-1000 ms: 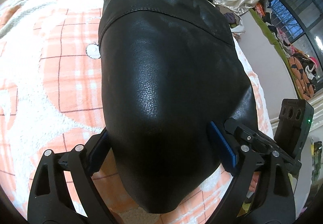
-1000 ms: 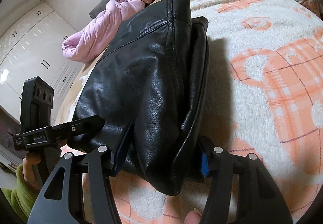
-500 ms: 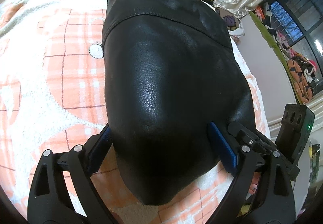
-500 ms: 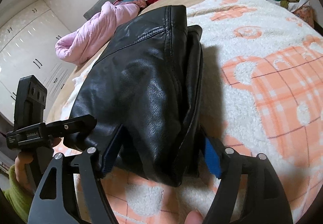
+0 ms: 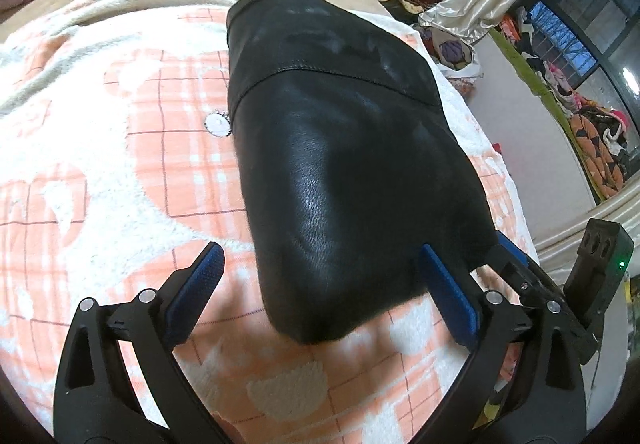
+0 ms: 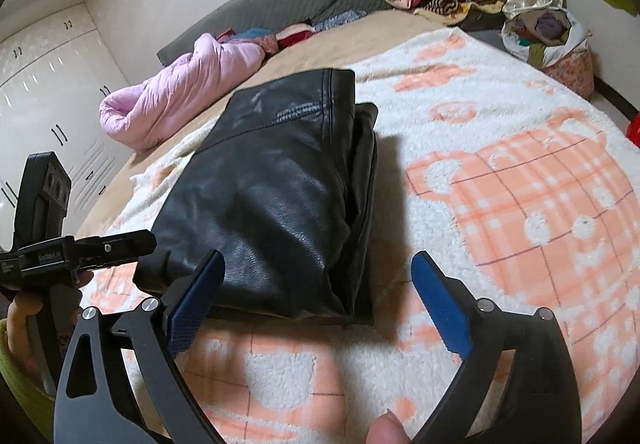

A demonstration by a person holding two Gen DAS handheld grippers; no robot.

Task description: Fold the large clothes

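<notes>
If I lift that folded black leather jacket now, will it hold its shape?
Probably not: the jacket looks thick but pliable, its stacked layers loose at the right edge, so they may unfold. Its glossy surface may slip from the pads.

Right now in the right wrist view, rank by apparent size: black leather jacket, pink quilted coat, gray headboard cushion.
1. black leather jacket, clearly largest, though nearest the camera.
2 and 3. pink quilted coat and gray headboard cushion look similar; both lie farther back, so unranked.
</notes>
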